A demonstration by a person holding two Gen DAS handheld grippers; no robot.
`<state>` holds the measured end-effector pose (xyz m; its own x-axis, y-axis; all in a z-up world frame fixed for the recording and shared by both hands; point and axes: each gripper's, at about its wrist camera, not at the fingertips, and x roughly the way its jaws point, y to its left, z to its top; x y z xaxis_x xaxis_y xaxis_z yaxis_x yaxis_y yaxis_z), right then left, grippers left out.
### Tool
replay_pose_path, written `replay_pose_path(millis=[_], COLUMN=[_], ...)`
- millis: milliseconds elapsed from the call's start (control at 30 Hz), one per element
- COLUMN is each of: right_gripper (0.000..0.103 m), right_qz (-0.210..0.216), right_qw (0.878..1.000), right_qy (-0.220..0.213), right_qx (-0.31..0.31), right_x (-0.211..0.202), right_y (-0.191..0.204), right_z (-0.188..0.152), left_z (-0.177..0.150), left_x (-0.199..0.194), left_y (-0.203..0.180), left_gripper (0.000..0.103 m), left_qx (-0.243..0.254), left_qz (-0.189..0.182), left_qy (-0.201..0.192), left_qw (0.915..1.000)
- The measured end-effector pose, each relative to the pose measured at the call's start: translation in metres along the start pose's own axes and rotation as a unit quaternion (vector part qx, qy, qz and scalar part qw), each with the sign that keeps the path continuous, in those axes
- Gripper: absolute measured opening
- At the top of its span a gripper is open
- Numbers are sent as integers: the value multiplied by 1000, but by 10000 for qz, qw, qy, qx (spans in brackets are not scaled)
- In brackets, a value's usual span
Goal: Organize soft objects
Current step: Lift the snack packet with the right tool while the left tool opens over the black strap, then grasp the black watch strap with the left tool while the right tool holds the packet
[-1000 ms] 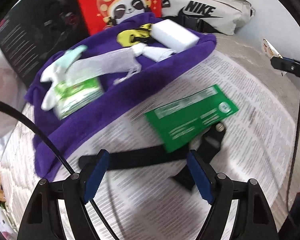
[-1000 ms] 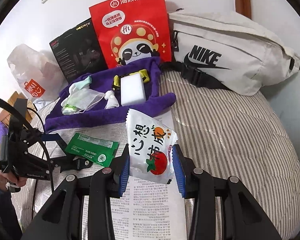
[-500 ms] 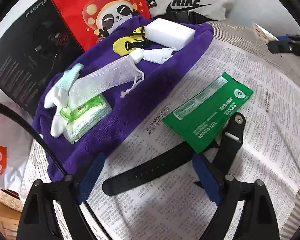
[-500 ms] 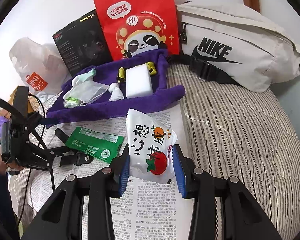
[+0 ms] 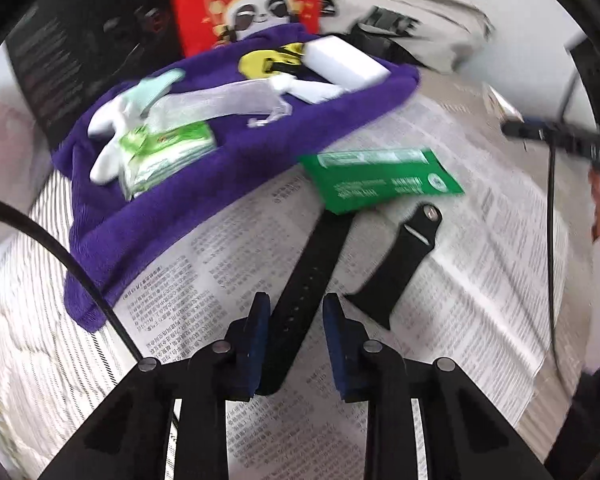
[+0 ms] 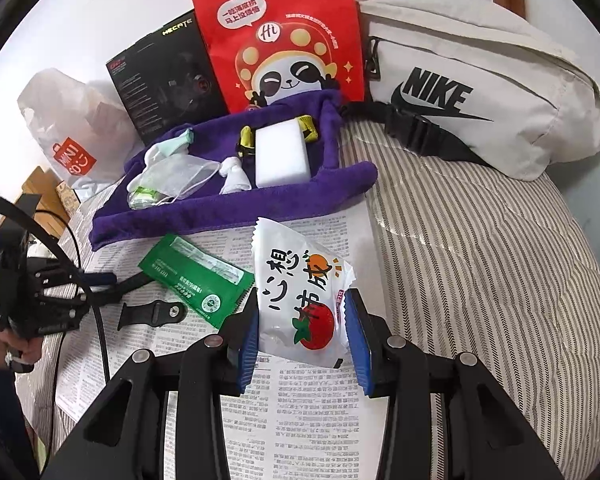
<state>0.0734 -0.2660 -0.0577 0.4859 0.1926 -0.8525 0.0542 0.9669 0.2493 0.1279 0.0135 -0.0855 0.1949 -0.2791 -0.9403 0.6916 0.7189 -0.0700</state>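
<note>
My left gripper (image 5: 294,324) points down at the newspaper, its jaws closing on the long black watch strap (image 5: 316,256), which lies between the blue pads. The short strap piece (image 5: 400,264) lies just to its right, a green sachet (image 5: 380,180) beyond it. Behind them the purple towel (image 5: 220,184) carries a tissue pack (image 5: 168,156), a mesh pouch, white socks and a white sponge block (image 6: 282,156). My right gripper (image 6: 304,336) is shut on a white snack packet (image 6: 300,292) with a tomato print, held over the newspaper in front of the towel (image 6: 228,208).
A red panda paper bag (image 6: 280,40), a black box (image 6: 168,80) and a beige Nike waist bag (image 6: 480,88) stand along the wall. A white plastic bag (image 6: 64,120) sits at the far left. Newspaper (image 6: 312,420) covers the striped mattress (image 6: 480,280).
The left gripper's jaws have gone from wide apart to narrow around the long strap, which now runs lengthwise between them. The right gripper and its packet have stayed put.
</note>
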Motion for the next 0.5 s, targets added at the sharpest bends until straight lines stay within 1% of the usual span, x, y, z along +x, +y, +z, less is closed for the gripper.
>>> replay_pose_path(millis=[67,133,200,233,267,300,333,400,467,500], right_gripper=[39,39,39,39,39,39,39,39,39,39], right_qz=[44,63,50,49,51,52,47,33,37,37], right_qw=[10000,10000,10000,10000,10000,10000,10000,10000,10000,10000], right_qy=[-7,8,29,29,23,18,16,10,13,18], right_qx=[4,-10,-51,-60,-57,-45,-38,-39,-32,-33], right_x=[0,0,0,0,-1,-1,-2,-2,-2,-1], right_y=[1,2,4,4,4,3,3,3,2,2], right_z=[0,0,-1,-1,-1,-1,-1,-1,-1,-1], left_z=[4,12,16,16,17,17,16,12,7,4], left_x=[3,10,13,13,14,13,11,9,6,5], left_y=[-1,1,1,1,0,-2,-4,-12,-14,-11], left_gripper=[32,48,50,49,45,24,20,19,19,19], left_qx=[24,-12,-5,-5,-7,2,-17,33,-43,-199], left_qz=[-69,-67,-89,-98,-104,-145,-106,107,141,91], left_qy=[-2,-2,-48,-66,-70,-79,-79,-34,-61,-109], left_qw=[10000,10000,9999,9999,9999,9999,9999,9999,9999,9997])
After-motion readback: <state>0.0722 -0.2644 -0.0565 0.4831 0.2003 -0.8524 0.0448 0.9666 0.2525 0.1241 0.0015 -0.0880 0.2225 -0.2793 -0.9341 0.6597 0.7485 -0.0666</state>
